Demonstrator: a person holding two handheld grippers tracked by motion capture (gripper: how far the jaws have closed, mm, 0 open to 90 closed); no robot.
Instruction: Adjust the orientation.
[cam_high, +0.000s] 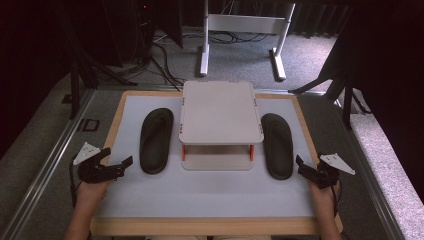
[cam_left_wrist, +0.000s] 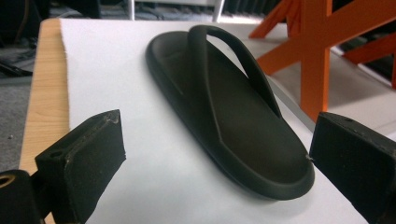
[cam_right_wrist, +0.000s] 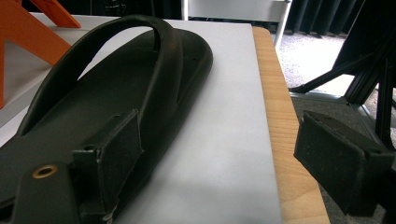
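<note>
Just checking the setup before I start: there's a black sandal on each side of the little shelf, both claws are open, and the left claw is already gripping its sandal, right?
Not quite. The left claw isn't gripping anything: in the left gripper view its jaws stand open and apart from the left sandal, which lies untouched on the mat. The rest holds: the high view shows a sandal on each side of the shelf, and the right claw is open too.

No text, label, brand, number or sign can be read on anything in these views; all surfaces are plain.
</note>
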